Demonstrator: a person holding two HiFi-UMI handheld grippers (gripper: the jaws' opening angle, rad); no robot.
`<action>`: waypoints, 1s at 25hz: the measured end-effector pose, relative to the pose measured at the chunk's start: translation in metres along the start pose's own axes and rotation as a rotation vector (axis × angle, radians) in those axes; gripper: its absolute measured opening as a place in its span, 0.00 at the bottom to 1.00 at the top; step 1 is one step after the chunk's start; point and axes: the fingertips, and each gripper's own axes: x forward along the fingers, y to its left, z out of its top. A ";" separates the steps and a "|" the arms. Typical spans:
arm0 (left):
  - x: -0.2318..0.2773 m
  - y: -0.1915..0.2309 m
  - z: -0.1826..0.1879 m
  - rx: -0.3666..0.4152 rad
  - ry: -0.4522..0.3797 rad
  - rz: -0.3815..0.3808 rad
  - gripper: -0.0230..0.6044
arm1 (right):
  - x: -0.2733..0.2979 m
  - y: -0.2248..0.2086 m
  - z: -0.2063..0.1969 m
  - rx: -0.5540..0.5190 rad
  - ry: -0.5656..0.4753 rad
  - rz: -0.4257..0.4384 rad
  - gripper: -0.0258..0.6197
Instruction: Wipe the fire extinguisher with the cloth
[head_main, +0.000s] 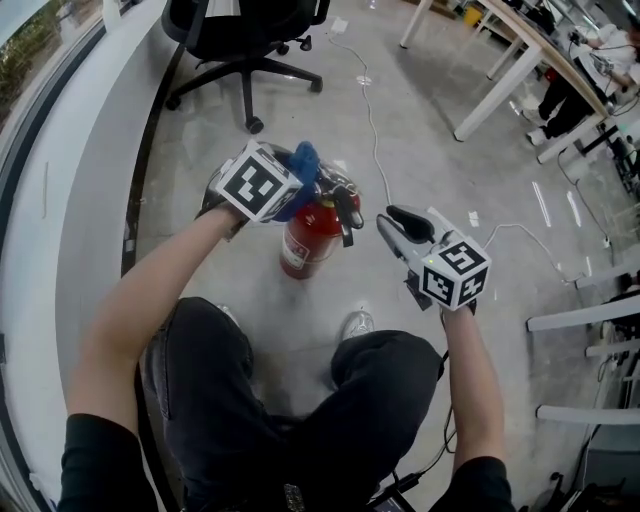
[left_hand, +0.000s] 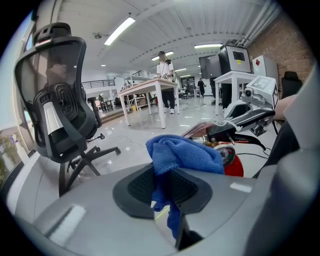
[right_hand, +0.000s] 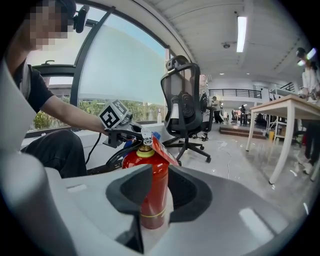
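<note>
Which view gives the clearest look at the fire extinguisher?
The right gripper view: the fire extinguisher stands upright, its red body visible from neck to base. The head view shows it from above, its top partly under the blue cloth. The left gripper view shows only its top behind the cloth.

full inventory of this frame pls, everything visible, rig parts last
red metal fire extinguisher: one, red with black handle and hose, standing on the grey floor in front of the person's knees
blue microfibre cloth: one, blue, pinched in the left gripper, at the extinguisher's top
black mesh office chair: one, black, on the floor beyond the extinguisher, by the window
white tables: several, white-legged, further back in the room
white cable: one, white, trailing across the floor
bystanders: a few, far off near the tables
left gripper: one, grey, shut on the cloth
right gripper: one, grey, open, short of the extinguisher
person's legs: two, dark trousers, bottom of head view
</note>
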 end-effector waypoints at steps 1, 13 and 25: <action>-0.001 -0.001 -0.003 -0.011 0.003 0.002 0.13 | 0.000 0.002 0.001 -0.002 0.001 0.000 0.19; -0.040 -0.032 -0.028 -0.026 0.040 0.061 0.13 | -0.011 0.031 0.010 -0.026 -0.006 0.031 0.19; -0.048 -0.107 -0.017 -0.105 0.001 0.014 0.13 | -0.027 0.054 0.009 -0.030 -0.026 0.064 0.19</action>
